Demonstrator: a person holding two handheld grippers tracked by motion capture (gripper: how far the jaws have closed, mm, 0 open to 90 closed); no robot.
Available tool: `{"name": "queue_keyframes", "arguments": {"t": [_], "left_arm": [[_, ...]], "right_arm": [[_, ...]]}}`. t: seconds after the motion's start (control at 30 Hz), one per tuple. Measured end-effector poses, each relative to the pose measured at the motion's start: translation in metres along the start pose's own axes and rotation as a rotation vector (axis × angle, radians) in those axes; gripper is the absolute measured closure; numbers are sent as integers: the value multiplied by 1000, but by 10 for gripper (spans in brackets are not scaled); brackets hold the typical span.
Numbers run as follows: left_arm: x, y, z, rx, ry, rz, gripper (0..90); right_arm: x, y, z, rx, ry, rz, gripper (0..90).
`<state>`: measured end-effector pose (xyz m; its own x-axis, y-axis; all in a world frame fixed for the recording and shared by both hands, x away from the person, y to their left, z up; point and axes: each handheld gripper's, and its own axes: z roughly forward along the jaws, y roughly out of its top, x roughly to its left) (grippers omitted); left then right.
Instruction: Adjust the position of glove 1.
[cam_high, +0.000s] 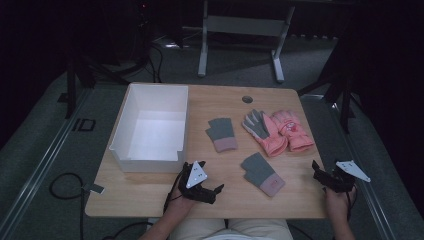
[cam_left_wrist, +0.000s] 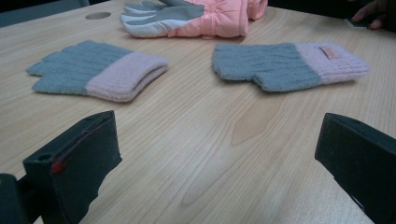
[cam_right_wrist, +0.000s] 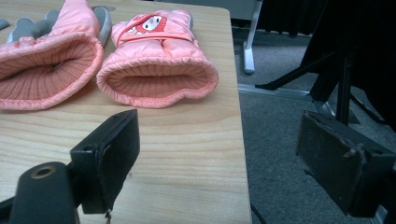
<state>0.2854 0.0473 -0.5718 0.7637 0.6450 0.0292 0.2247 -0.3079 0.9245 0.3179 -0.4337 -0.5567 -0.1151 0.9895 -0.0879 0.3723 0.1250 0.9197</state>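
Right now both grippers rest near the front edge of the table (cam_high: 150, 197), jaws spread wide and holding nothing. The left gripper (cam_high: 212, 191) sits in front of the white box (cam_high: 131, 102) and looks toward the two grey-and-pink knit gloves; the nearer knit glove (cam_high: 262, 173) lies just to its right, the other knit glove (cam_high: 221, 134) farther back toward the middle. The right gripper (cam_high: 320, 176) is at the table's right corner, facing the open cuffs of the two pink padded gloves (cam_high: 280, 131), which lie side by side and touching.

Judging by the layout, the work in hand is gathering gloves, probably into the box. To do it well, I'd bring the left gripper low over the nearer knit glove and pinch the thick pink cuff rather than the flat fingers, since the cuff gives more to bite on. Lift clear before swinging over the box wall.

For markings, the right-hand padded glove (cam_right_wrist: 156, 60) carries a cartoon cat face, and the nearer knit glove has a small pink tag whose text is too small to read
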Motion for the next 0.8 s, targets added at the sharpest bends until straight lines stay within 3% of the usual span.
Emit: {"name": "queue_keyframes", "arguments": {"t": [0.2,0.57,0.8], "left_arm": [[-1,0,0,4,7,7,0],[-1,0,1,5,-2,5,0],[-4,0,0,-2,11,29,0]], "right_arm": [[-3,0,0,-2,19,24,139],[-2,0,0,1,25,8,147],[-4,2,6,60,37,23,157]]}}
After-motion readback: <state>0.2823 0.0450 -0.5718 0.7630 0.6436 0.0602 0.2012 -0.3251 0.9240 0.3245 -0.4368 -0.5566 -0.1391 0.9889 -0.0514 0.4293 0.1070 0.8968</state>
